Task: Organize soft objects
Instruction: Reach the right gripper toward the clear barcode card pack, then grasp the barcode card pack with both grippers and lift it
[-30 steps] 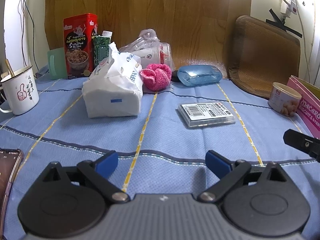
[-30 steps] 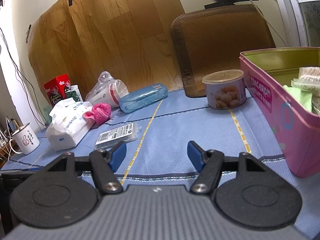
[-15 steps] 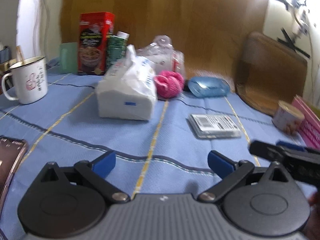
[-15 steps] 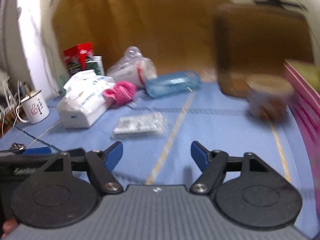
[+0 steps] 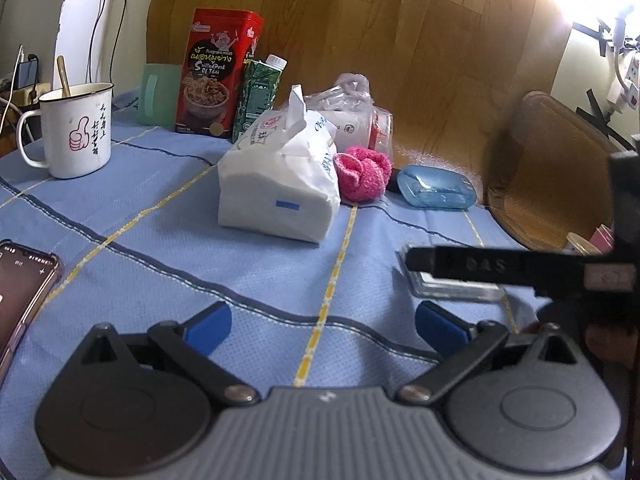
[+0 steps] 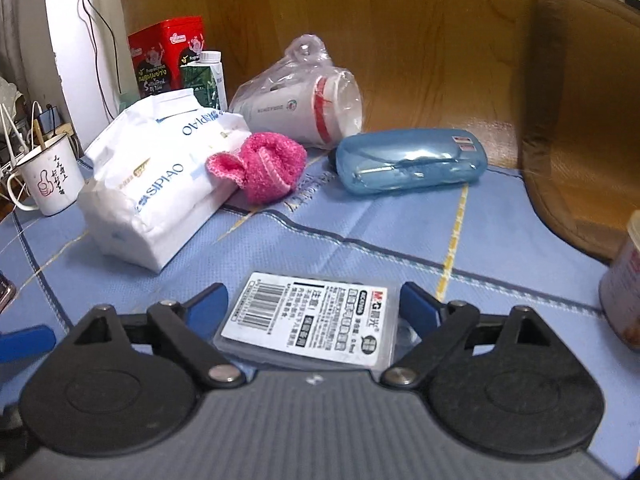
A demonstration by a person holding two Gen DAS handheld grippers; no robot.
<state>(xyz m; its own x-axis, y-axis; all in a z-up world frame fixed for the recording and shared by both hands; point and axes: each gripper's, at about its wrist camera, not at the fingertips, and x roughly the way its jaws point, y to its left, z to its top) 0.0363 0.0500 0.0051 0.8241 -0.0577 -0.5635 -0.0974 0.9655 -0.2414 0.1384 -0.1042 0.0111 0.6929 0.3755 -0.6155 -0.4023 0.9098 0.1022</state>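
Note:
A white tissue pack (image 5: 280, 196) lies on the blue cloth, with a pink fuzzy bundle (image 5: 362, 172) touching its right side; both also show in the right wrist view, the tissue pack (image 6: 160, 184) and the pink bundle (image 6: 260, 166). My right gripper (image 6: 314, 308) is open, its jaws standing either side of a flat clear packet with a barcode label (image 6: 316, 322). My left gripper (image 5: 324, 324) is open and empty over bare cloth. The right gripper's body (image 5: 520, 268) crosses the left wrist view and hides most of the packet.
A white mug (image 5: 74, 132), green cup (image 5: 158, 94), red tin (image 5: 220, 76), green carton (image 5: 258, 100), bagged paper cups (image 6: 304, 108) and blue glasses case (image 6: 412, 166) stand behind. A phone (image 5: 20, 280) lies left. A can (image 6: 622, 292) and brown mat (image 6: 580, 120) are right.
My right gripper moved left and forward until its open jaws flank the barcode packet. My left gripper turned left and drew closer to the tissue pack. Both stayed open.

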